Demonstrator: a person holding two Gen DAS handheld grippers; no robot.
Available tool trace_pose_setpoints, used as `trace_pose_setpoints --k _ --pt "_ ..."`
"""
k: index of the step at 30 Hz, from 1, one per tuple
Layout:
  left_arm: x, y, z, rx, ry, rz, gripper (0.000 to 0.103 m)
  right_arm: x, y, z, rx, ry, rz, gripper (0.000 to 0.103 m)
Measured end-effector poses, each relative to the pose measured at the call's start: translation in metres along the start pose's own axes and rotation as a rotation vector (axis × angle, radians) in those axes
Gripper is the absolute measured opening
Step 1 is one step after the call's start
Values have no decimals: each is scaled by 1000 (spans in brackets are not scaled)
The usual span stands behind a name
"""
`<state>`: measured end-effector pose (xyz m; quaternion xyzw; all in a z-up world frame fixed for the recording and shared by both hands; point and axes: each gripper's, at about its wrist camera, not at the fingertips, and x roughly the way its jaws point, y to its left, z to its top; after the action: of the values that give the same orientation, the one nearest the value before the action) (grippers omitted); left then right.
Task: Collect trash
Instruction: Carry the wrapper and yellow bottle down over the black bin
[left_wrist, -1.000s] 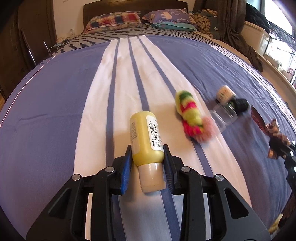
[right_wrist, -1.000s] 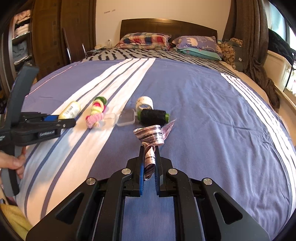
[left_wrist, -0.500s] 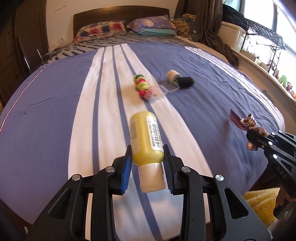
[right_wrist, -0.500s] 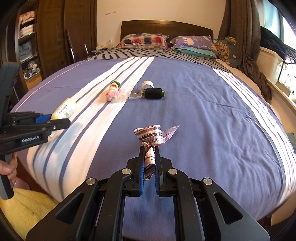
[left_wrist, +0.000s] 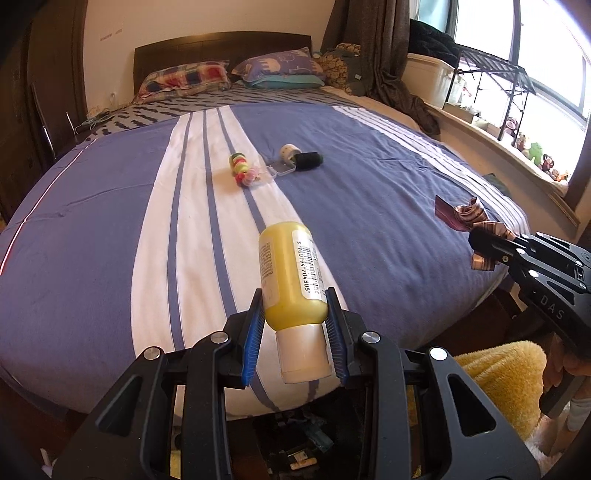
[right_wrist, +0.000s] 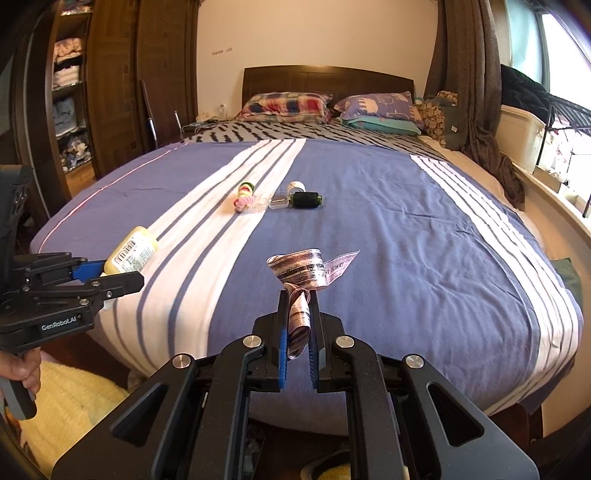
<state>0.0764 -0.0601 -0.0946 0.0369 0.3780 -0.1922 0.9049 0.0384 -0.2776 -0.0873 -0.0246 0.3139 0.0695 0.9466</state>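
My left gripper (left_wrist: 295, 317) is shut on a yellow bottle (left_wrist: 290, 277) with a white cap and a barcode label, held above the foot of the bed; the bottle also shows in the right wrist view (right_wrist: 131, 251). My right gripper (right_wrist: 298, 310) is shut on a crumpled striped wrapper (right_wrist: 304, 269), also held over the bed's foot edge; the wrapper shows at the right of the left wrist view (left_wrist: 469, 221). On the bedspread farther off lie a colourful pink-green-yellow item (left_wrist: 242, 170), a clear plastic lid (left_wrist: 282, 168), a white tape roll (left_wrist: 289, 150) and a black spool (left_wrist: 308, 161).
The blue and white striped bedspread (left_wrist: 369, 206) covers a wide bed with pillows (right_wrist: 288, 105) at the headboard. A yellow fluffy rug (left_wrist: 498, 373) lies on the floor by the foot. A wardrobe (right_wrist: 92, 92) stands left; a window sill with small items (left_wrist: 532, 151) is right.
Both grippers have pulled back from the middle of the bed to its foot edge, each still holding its item. The items left on the bed look smaller and farther away.
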Motion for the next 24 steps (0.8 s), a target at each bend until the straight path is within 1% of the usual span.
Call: trace_pose_setpoints --k 8,15,20,24 --pt "-28 -13 -28 7 -12 -22 30 -27 10 -23 -8 -9 29 10" --pt "-34 -20 -60 16 8 -50 30 -35 18 -48 -12 20 45 10" --pt "-29 -19 -82 -3 39 -63 30 -27 25 -71 -37 75 31 10" --pt "-16 -20 -106 -23 92 -87 30 -15 29 -90 -38 127 36 10"
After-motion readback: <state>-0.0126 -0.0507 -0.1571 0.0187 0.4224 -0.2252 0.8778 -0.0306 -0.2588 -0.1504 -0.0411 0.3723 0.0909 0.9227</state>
